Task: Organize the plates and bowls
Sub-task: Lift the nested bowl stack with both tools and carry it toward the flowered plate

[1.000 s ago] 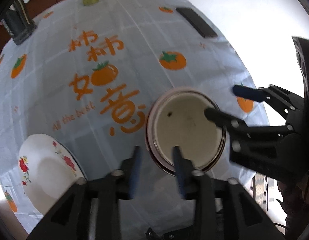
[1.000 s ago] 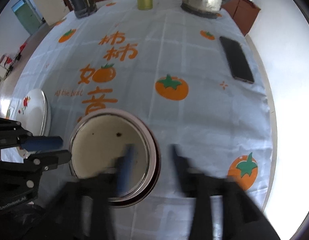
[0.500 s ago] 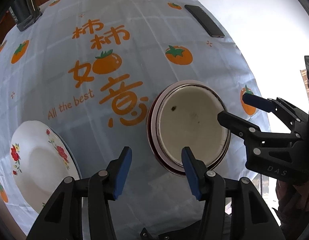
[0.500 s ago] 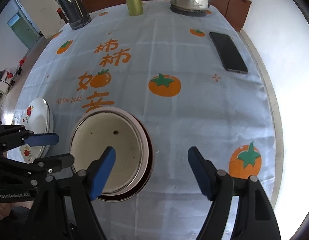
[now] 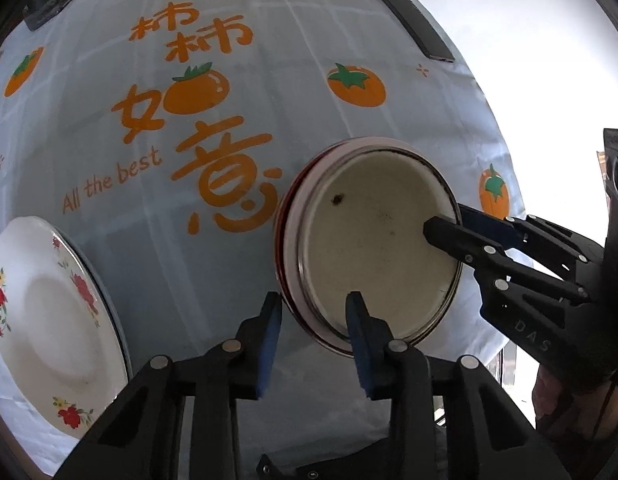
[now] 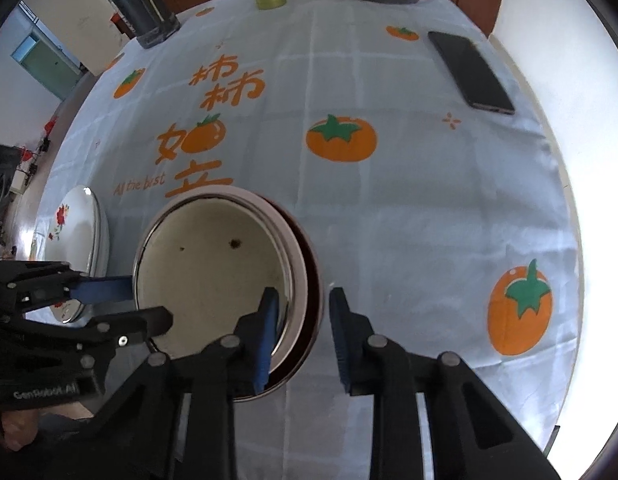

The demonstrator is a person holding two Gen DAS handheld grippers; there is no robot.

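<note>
- The tablecloth (image 6: 409, 200), smooth and printed with orange fruit, lay beneath both grippers.
- The round, glossy bowl (image 5: 373, 248) sat with its rim between each pair of jaws.
- The left gripper (image 5: 313, 328) and right gripper (image 6: 303, 328) had just been closing, both still slightly spread; uneven pinching could tip the slick bowl.

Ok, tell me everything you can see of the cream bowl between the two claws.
The cream bowl is round, with a shiny metal-looking rim and a few dark specks inside. It sits upright, nested in a pale dish with a dark red edge, on the tablecloth. The left claw and right claw straddle opposite sides of the rim, one finger inside, one outside; both have just been closing, but whether the pads press yet I cannot tell.
</note>
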